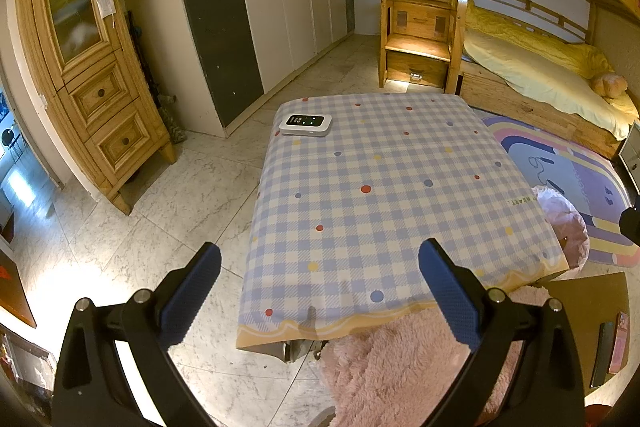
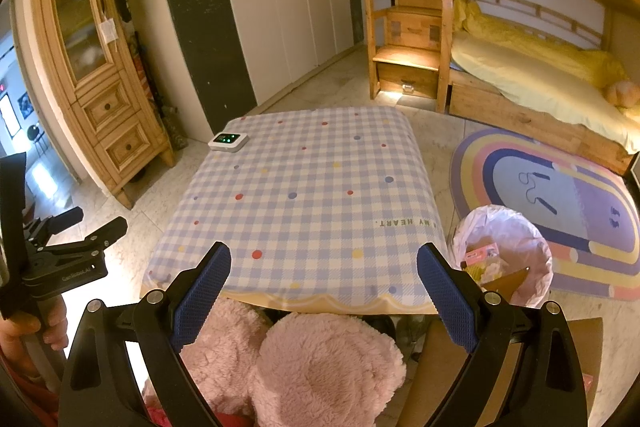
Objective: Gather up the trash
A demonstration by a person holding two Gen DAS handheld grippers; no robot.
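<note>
left gripper (image 1: 320, 291) wide, holding nothing, above near edge of checked tablecloth (image 1: 384, 187). right gripper (image 2: 324, 287) wide too, holding nothing. trash in pink-lined bin (image 2: 505, 254) on floor just right of table: pink packet (image 2: 480, 254), cardboard. white device (image 2: 229, 142) at far-left table corner.

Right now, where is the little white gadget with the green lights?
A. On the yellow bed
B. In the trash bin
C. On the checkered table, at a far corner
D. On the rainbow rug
C. The white gadget sits on the checkered tablecloth at its far left corner, with green lights showing on top; it is not in the trash bin, which holds other scraps.
</note>
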